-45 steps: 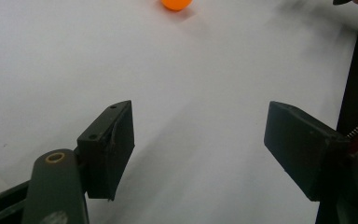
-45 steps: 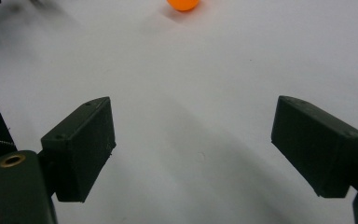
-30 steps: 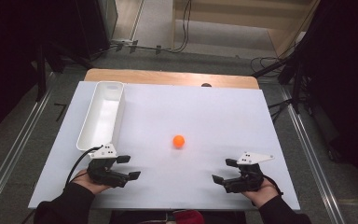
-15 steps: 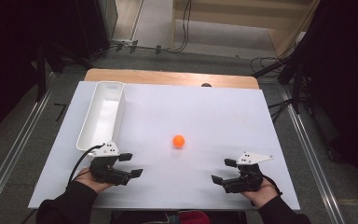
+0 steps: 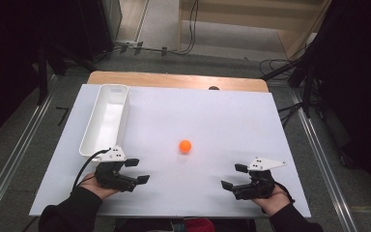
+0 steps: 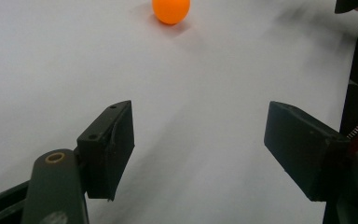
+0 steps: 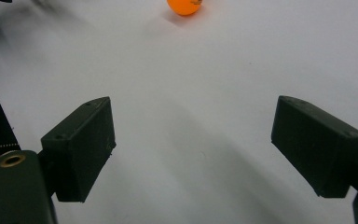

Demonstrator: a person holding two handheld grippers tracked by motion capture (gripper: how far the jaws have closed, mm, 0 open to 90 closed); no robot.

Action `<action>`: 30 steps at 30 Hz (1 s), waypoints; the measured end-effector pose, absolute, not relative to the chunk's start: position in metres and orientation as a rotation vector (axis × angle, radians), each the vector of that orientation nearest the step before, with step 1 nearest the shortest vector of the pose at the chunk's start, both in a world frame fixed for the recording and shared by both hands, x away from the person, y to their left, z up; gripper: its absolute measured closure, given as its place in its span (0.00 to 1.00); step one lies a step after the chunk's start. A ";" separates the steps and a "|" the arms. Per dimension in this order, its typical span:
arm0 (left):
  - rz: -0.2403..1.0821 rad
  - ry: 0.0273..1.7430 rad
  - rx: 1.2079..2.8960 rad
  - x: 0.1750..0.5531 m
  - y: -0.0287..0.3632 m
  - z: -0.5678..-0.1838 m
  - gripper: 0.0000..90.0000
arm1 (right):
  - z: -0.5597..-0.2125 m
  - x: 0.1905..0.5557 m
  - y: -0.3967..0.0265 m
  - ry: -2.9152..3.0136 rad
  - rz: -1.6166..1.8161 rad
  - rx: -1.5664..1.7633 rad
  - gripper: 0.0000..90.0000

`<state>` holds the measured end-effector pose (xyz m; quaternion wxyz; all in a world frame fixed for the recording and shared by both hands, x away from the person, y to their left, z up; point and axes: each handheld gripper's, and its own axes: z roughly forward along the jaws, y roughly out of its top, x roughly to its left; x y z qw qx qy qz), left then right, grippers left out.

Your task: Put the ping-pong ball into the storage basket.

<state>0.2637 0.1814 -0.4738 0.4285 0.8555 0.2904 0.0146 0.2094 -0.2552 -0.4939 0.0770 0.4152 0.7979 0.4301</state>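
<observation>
A small orange ball [image 5: 185,146] lies alone near the middle of the white table [image 5: 212,116]. My left gripper [image 5: 137,170] rests at the front left, pointing right, its jaws open with nothing between them. At the front right my right gripper [image 5: 234,176] points left, jaws open and empty too. The ball sits between the two, a little farther back. In the left gripper view the ball [image 6: 170,10] is at the top, well beyond the open gripper [image 6: 198,151]. The right gripper view shows the ball [image 7: 184,6] at the top edge, far ahead of the gripper [image 7: 193,149].
A long white tray [image 5: 92,137] stands along the table's left side, just behind my left gripper. A wooden strip [image 5: 174,79] runs along the far edge. Metal rails [image 5: 9,159] flank the table on the floor.
</observation>
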 end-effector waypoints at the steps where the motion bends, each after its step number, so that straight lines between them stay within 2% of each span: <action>1: 0.042 0.726 2.136 0.263 0.181 -0.473 0.28 | -0.494 0.210 -0.255 2.387 1.284 1.252 0.14; 11: 0.099 0.726 2.122 0.257 0.175 -0.464 0.27 | -0.495 0.213 -0.252 2.406 1.282 1.240 0.14; 17: 0.084 0.728 2.114 0.260 0.165 -0.455 0.27 | -0.495 0.213 -0.253 2.407 1.287 1.243 0.14; 20: 0.079 0.732 2.114 0.263 0.160 -0.453 0.23 | -0.495 0.213 -0.253 2.401 1.292 1.254 0.14; 30: 0.063 0.742 2.097 0.270 0.147 -0.449 0.23 | -0.495 0.212 -0.252 2.410 1.275 1.248 0.14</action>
